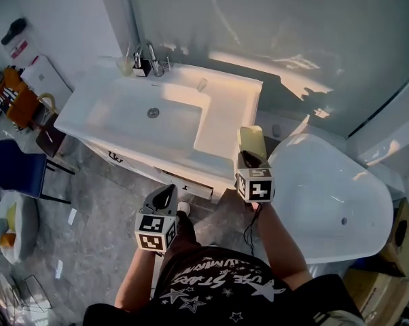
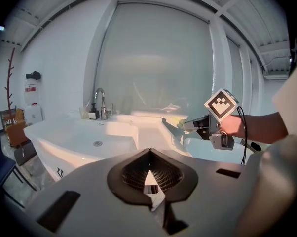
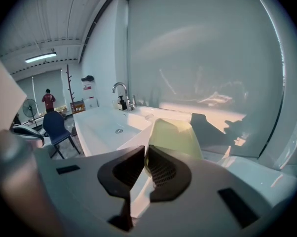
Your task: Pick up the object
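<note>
The object [image 1: 252, 140] is a pale yellow-green, thin-walled piece with a rounded top. My right gripper [image 1: 249, 156] is shut on its lower edge and holds it in the air over the right end of the washbasin counter [image 1: 226, 117]. In the right gripper view the object [image 3: 175, 136] rises just beyond the jaws of my right gripper [image 3: 145, 149], which pinch its rim. My left gripper [image 1: 170, 190] hangs lower and to the left, in front of the cabinet, shut and empty. The left gripper view shows the left gripper [image 2: 149, 154] with its jaws together and the right gripper [image 2: 190, 125] off to the right.
A faucet [image 1: 152, 58] and a dark dispenser [image 1: 142, 65] stand at the back of the basin. A small pale item [image 1: 202, 85] lies on the counter. A white bathtub [image 1: 333, 202] is to the right, cardboard boxes [image 1: 395, 243] beyond it. A blue chair [image 1: 14, 168] stands at the left.
</note>
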Tool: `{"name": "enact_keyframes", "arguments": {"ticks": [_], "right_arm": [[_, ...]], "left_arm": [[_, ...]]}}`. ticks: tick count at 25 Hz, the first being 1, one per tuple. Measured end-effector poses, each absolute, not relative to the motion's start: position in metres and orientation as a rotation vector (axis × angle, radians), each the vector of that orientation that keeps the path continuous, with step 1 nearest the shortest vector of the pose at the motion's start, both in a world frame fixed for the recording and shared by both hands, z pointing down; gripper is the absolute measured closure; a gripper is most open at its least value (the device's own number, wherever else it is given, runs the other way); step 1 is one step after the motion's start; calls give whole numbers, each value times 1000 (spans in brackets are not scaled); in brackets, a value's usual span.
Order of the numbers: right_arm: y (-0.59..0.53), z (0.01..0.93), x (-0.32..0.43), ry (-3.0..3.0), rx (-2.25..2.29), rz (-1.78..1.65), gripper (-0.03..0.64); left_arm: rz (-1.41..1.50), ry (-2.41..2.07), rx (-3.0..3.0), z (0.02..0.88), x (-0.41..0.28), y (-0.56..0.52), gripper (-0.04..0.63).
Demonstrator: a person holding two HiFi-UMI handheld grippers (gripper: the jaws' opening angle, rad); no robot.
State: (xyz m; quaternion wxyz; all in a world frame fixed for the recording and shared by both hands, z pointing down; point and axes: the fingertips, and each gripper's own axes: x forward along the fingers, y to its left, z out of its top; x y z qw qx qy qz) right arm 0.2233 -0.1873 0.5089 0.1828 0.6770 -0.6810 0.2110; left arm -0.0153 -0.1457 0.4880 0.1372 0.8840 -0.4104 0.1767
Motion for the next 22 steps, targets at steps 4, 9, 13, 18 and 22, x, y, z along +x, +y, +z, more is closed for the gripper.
{"name": "enact_keyframes", "arguments": {"ticks": [4,9,13,18,22], "right_arm": [[-153,514,218,-1969,1871,602,583],[-121,518,206,-2018,1814,622,583],[-106,523,197,-2056,1774,626,583],[-96,523,188,-2079,1753,624,583],[-90,525,185,-2082,1736,629,583]], "left_arm": [[495,-1248,2525,485,-22,-101,580],[506,-1309,2481,483,-36,-55,580],[503,-1365,2445,483,-48,-31,580],[483,-1416,2420,477,-61,-19,580],[465,-1447,2413,469,-66,-20,580]]}}
